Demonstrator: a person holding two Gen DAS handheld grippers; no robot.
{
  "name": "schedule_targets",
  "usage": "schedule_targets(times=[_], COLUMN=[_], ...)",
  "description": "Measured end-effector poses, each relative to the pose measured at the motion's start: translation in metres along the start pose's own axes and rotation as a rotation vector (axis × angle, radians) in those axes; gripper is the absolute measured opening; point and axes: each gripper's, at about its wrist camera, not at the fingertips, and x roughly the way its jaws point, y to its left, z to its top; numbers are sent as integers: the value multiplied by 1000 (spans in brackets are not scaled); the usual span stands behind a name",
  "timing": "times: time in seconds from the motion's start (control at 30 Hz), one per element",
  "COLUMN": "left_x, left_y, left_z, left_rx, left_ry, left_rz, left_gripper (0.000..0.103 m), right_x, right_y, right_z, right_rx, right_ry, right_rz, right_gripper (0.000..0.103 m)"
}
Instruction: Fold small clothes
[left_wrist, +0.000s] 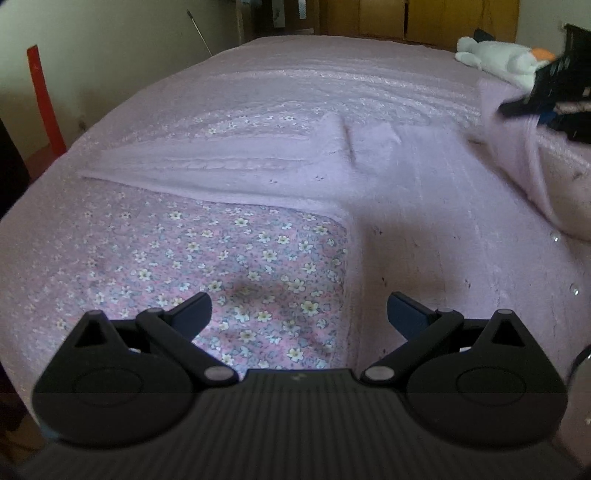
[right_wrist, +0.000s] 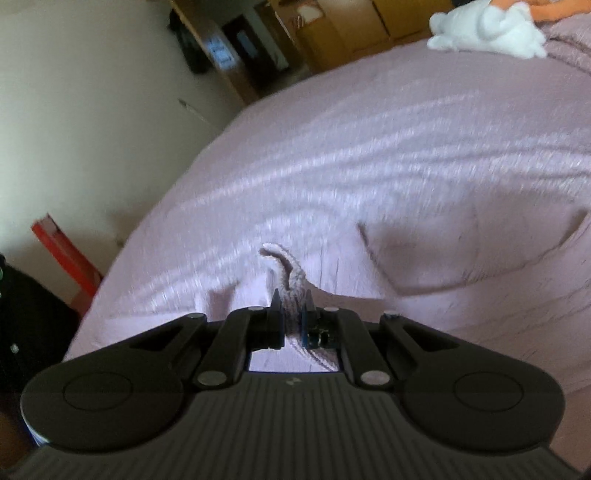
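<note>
A lilac knitted garment lies spread over the bed, one part stretching left and its near edge running down past my left gripper. My left gripper hangs open just above the floral sheet, beside that edge, with nothing between its fingers. At the far right my right gripper holds a lifted fold of the garment. In the right wrist view my right gripper is shut on a ribbed edge of the garment, which curls up between the fingers.
A white plush toy lies at the far right of the bed. A red object stands by the wall on the left, off the bed's edge. Wooden furniture stands behind the bed.
</note>
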Motion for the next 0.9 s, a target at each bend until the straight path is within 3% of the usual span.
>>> schedule_targets(times=[0.2, 0.27, 0.43, 0.53, 0.63, 0.9], left_x=[0, 0, 2, -1, -4, 3], left_y=[3, 4, 5, 3, -1, -22], left_z=[4, 5, 12, 19, 25, 48], left_rx=[-18, -23, -29, -22, -9, 1], left_ry=[-6, -9, -4, -18, -38, -63], left_rz=[-16, -22, -28, -40, -52, -109], left_gripper=[103, 103, 103, 103, 103, 103], right_x=[30, 37, 23, 1, -24, -82], right_y=[9, 10, 12, 8, -6, -88], right_z=[-18, -21, -24, -21, -17, -11], right_rx=[-45, -47, -37, -49, -66, -67], right_ry=[64, 93, 73, 46, 19, -49], right_rz=[15, 29, 138, 182, 170, -8], right_gripper=[9, 18, 63, 69, 70, 70])
